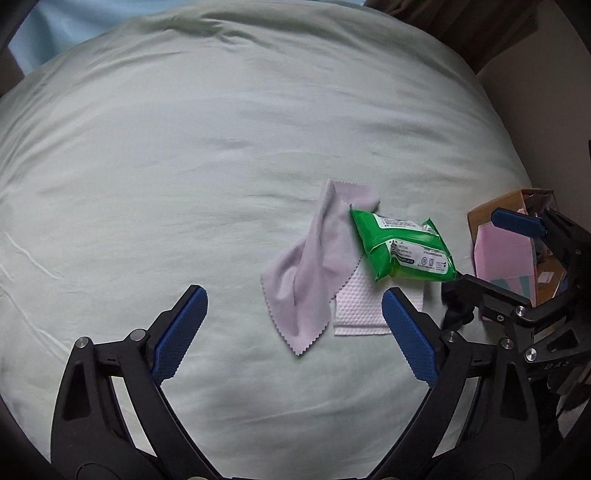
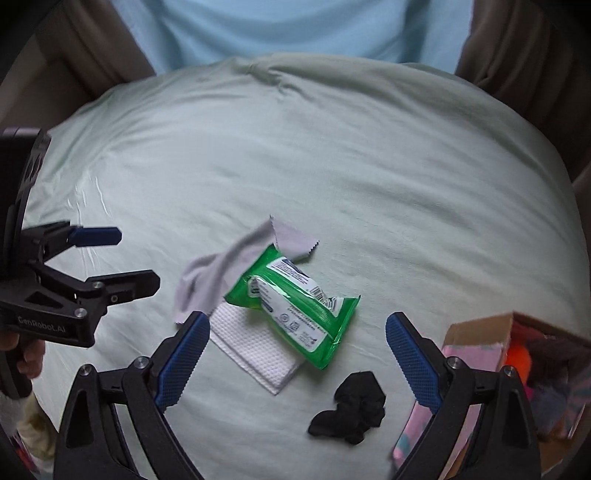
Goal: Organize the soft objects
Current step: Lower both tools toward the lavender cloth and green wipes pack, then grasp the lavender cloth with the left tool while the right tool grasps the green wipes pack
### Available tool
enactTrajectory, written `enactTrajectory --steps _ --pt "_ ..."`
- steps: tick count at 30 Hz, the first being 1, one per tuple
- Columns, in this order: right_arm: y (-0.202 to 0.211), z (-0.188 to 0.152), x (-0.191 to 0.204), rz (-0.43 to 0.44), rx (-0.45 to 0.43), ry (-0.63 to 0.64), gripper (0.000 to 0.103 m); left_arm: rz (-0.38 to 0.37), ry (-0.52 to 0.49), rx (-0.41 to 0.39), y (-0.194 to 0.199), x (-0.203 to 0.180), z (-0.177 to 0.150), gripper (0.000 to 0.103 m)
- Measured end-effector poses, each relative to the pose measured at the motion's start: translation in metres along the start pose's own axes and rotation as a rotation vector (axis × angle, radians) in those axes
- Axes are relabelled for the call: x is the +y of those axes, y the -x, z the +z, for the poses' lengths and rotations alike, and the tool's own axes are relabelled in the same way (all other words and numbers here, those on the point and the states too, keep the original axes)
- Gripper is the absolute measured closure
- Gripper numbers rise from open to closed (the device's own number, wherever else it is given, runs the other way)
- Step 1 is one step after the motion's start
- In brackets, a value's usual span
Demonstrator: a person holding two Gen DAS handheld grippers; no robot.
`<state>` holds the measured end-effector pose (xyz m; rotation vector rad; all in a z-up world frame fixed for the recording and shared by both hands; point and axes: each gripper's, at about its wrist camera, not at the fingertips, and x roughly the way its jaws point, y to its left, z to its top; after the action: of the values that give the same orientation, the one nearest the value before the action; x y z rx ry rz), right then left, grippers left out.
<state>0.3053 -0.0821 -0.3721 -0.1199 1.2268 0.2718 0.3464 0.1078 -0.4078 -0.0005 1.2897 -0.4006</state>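
Note:
A lilac cloth with zigzag edges lies on the pale green bed. A green wipes pack rests on it and on a white textured tissue. All three show in the right wrist view: cloth, pack, tissue. A crumpled black sock lies near the right gripper. My left gripper is open and empty, just short of the cloth. My right gripper is open and empty, over the pack and sock.
A cardboard box with pink sides holds soft items at the bed's right edge; it also shows in the left wrist view. A light blue pillow and brown curtains lie beyond the bed.

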Motion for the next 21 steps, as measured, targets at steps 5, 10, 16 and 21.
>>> enactTrajectory --steps 5,10,16,21 --pt "-0.034 0.005 0.001 0.021 0.085 0.107 0.008 0.025 -0.008 0.031 -0.035 -0.001 0.006 0.011" --pt "-0.058 0.008 0.003 0.033 0.118 0.171 0.009 0.026 -0.007 0.051 -0.059 -0.001 0.008 0.019" --pt "-0.083 0.009 0.0 0.059 0.177 0.163 0.031 0.035 -0.039 0.071 -0.078 -0.01 0.007 0.034" --pt "-0.085 0.011 -0.002 0.08 0.166 0.136 0.035 0.049 -0.067 0.077 -0.085 -0.024 0.009 0.053"
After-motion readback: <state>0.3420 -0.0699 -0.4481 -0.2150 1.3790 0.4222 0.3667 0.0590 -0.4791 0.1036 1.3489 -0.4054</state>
